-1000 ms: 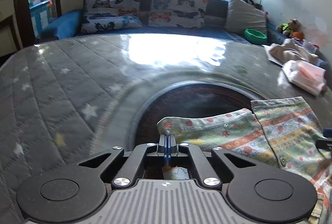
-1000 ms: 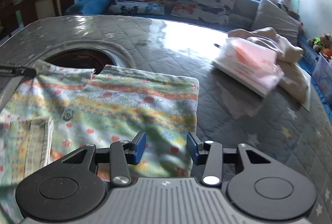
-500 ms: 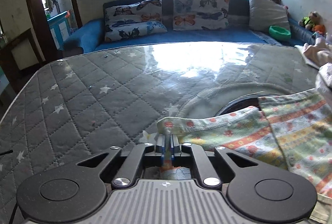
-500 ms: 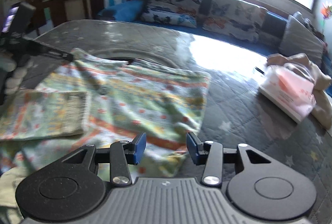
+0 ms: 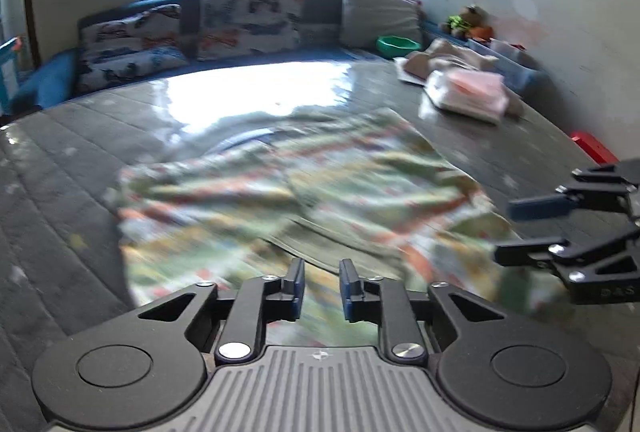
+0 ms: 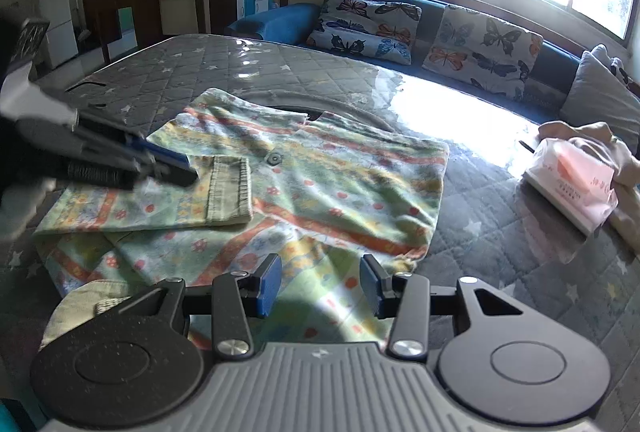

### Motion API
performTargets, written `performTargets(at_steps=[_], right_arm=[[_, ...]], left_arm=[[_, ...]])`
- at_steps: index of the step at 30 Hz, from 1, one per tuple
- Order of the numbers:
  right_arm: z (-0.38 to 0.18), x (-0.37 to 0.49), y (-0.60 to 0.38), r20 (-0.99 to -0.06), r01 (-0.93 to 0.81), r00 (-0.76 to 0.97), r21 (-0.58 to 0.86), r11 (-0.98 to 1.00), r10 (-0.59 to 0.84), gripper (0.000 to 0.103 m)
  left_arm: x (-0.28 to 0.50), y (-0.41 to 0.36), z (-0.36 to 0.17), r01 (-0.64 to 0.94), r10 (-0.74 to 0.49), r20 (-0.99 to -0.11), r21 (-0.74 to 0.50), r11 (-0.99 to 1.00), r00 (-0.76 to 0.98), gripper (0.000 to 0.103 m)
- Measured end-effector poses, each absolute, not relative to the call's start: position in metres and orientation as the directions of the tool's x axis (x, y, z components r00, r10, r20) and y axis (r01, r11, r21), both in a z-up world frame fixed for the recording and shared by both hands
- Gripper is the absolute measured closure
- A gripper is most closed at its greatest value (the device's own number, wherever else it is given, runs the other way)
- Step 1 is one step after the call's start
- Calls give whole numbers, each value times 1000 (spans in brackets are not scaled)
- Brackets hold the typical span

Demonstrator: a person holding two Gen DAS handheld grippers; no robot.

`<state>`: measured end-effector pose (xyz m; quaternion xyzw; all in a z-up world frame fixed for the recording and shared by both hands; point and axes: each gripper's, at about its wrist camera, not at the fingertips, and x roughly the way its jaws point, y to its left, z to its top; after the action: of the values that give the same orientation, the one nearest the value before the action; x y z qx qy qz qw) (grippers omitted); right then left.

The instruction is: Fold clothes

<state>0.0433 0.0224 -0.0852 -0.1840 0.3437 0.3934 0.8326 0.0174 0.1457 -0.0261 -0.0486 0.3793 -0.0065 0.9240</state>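
Right wrist view: a patterned shirt (image 6: pixel 320 184) lies flat on the quilted desk (image 6: pixel 500 232), over a dark round opening in the quilt, collar end toward the sofa and hem toward this camera.
Fold state: one sleeve (image 6: pixel 160 200) is laid across the chest, its plain cuff (image 6: pixel 228 192) just beside a button (image 6: pixel 274 158); I judge one side fold done, the rest not yet.
Long axis: collar to hem, running from the sofa side toward the cameras; the far-side edge is straight, the near hem rumpled.
Handling: thin, soft cotton by the look of it, light and limp; it should drape and slide on the glossy quilt, not hold a crease by itself.
Where to grip: probably a hem corner or the shoulder seam on the unfolded side, pinching a single layer at the edge so the panel lifts evenly.
Left claw (image 5: pixel 321 282): jaws are opening, nothing between them; cloth lies below, blurred in the left wrist view. In the right wrist view it hovers over the folded sleeve.
Right claw (image 6: pixel 320 286): jaws stand apart and empty above the hem.
Nearby: a plastic-wrapped pink packet (image 6: pixel 572 184) and a beige cloth (image 6: pixel 592 136) sit well apart from the shirt on its right.
Beyond: a sofa with butterfly cushions (image 6: pixel 480 44) under the window.
Risk: dragging may undo the sleeve fold.
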Motion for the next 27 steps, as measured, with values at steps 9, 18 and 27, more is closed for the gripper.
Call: performTargets(at_steps=[9,18,27], right_arm=[[-87,27,17,-721,-786,446,-31,618,530,59],[-86,24,14,-719,-785,452,-40,618,527,59],[-89,5,47,-718,-853,387,-40,521,579,59]], left_arm=[[36,116,-42,9,-63,-706,-80,997,705,61],[29,127,-41,-17,-58,-670,-105,994,740,98],[-35,192,14,-215,67,-514,-235,948,855,99]])
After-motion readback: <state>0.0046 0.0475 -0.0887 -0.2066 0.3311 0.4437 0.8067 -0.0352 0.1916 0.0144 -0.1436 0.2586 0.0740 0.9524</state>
